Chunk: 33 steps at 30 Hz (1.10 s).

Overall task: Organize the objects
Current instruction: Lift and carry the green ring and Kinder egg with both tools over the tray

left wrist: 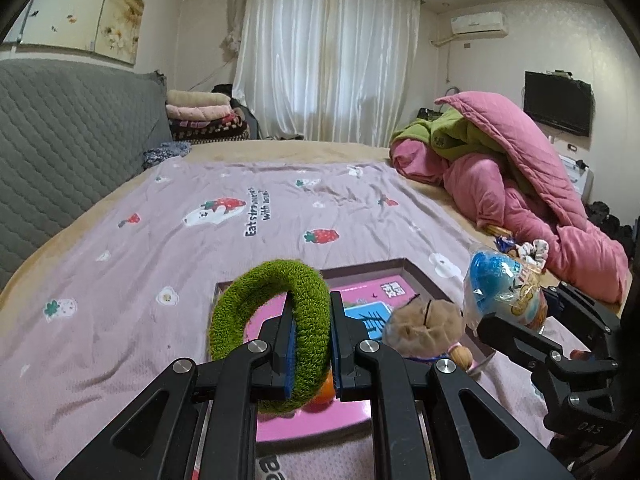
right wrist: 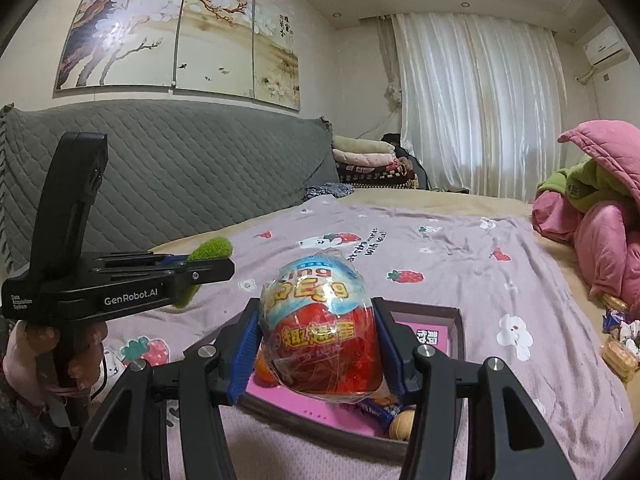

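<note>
The left gripper (left wrist: 312, 320) pinches a fuzzy green ring (left wrist: 272, 320) above the tray (left wrist: 424, 276), hiding most of its pink floor. The right gripper (right wrist: 316, 344) clamps a glossy wrapped egg (right wrist: 320, 328) over the tray too. Beyond it, small snacks (right wrist: 620, 340) lie half cut off.

The green fuzzy ring (left wrist: 272, 328) hides much of the pink-floored tray (left wrist: 424, 276) behind it, and an orange thing (left wrist: 326, 394) at six o'clock of the ring shows only a sliver. In the right wrist view the wrapped toy egg (right wrist: 320, 324) covers most of the tray's floor. At four o'clock, small snack packets (right wrist: 620, 344) are cut by the edge.
</note>
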### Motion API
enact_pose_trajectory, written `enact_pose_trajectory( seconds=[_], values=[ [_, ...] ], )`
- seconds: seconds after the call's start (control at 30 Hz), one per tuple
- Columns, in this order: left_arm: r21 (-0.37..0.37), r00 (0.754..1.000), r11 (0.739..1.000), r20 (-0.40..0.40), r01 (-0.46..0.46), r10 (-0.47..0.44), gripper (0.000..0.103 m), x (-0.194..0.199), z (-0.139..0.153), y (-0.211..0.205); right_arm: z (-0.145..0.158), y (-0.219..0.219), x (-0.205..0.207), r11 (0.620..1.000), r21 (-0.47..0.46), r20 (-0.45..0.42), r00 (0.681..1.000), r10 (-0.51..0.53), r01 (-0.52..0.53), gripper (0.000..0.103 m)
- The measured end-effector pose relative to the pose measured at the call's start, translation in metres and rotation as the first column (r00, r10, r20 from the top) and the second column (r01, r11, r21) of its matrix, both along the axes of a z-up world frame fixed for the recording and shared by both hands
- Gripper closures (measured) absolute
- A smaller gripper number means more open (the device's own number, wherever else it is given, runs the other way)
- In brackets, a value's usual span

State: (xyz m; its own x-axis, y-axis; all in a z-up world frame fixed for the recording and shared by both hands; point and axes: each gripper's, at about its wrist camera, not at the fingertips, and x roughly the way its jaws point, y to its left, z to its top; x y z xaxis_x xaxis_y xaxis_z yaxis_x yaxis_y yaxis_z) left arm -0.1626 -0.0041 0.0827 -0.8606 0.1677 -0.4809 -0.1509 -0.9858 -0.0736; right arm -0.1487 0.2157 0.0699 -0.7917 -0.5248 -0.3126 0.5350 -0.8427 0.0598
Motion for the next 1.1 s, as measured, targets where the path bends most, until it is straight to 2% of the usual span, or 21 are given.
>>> enact_pose_trajectory(
  seconds=[0.3, 0.5, 1.1],
  values=[
    [0.000, 1.000, 1.000, -0.010, -0.003, 0.003, 0.090, -0.012, 0.004, -0.009, 0.009, -0.006, -0.015, 1.000, 0.000, -0.025, 1.000, 0.001, -0.001, 0.050],
    [0.005, 1.000, 1.000, -0.012, -0.010, 0.010, 0.090, -0.018, 0.000, -0.012, 0.002, -0.005, -0.022, 1.000, -0.007, -0.010, 1.000, -0.003, 0.003, 0.050],
    [-0.038, 0.996, 0.998, 0.065, 0.057, -0.054, 0.090, -0.030, -0.047, 0.020, -0.025, -0.002, -0.033, 1.000, 0.025, 0.066, 0.998, -0.015, 0.013, 0.050]
  ],
)
